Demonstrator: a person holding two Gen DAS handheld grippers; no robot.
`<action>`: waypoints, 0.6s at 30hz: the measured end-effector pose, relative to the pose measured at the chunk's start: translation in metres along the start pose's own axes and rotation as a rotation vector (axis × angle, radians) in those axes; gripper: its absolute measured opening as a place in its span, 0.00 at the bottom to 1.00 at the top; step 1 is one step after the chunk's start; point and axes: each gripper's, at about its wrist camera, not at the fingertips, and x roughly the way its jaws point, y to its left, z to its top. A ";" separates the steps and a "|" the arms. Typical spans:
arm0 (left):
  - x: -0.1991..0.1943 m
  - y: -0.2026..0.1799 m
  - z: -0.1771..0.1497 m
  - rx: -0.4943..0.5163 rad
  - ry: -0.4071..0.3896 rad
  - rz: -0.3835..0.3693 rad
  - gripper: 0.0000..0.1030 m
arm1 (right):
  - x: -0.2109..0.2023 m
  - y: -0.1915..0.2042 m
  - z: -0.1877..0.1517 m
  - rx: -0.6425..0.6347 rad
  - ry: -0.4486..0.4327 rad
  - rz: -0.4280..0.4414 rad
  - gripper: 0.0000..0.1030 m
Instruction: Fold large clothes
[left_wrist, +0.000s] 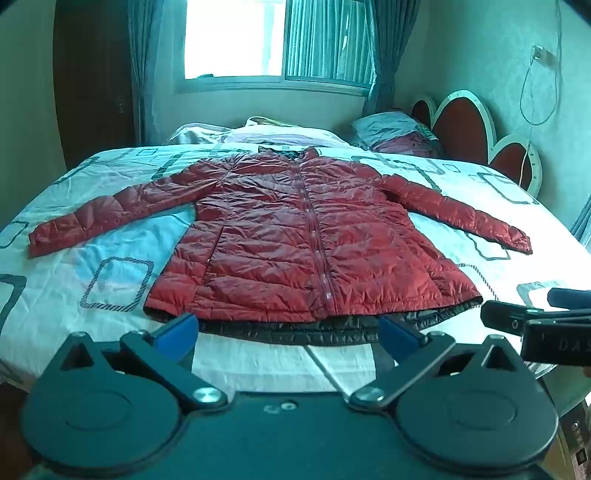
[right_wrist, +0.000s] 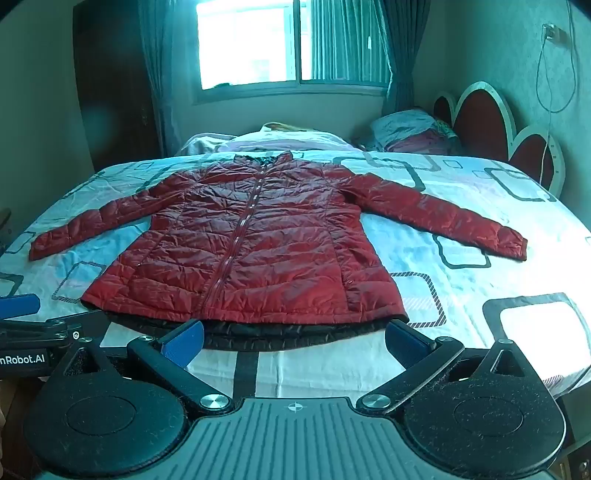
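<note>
A red jacket (left_wrist: 295, 236) lies flat on the bed (left_wrist: 92, 266), front up, sleeves spread to both sides, hem nearest the grippers. The left gripper (left_wrist: 288, 334) and right gripper (right_wrist: 295, 338) hang just short of the hem, jaws wide apart, holding nothing.

Puffer jacket (left_wrist: 295, 236): glossy dark red, quilted; black lining strip along hem at 6 o'clock. Bedsheet (left_wrist: 110, 266): white with grey rope-outline squares. Headboard (left_wrist: 461, 122) at 2 o'clock: red panels, white trim. Gripper pads (left_wrist: 177, 328): blue.
</note>
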 end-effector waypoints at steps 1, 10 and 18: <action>0.000 -0.001 0.000 0.000 -0.001 0.001 1.00 | 0.000 0.000 0.000 0.000 0.003 0.000 1.00; -0.002 0.024 0.001 -0.022 -0.005 -0.012 1.00 | 0.001 0.003 0.000 -0.014 0.000 -0.007 1.00; -0.004 0.018 0.001 -0.019 -0.005 0.002 1.00 | -0.003 0.001 0.002 -0.011 -0.005 -0.015 1.00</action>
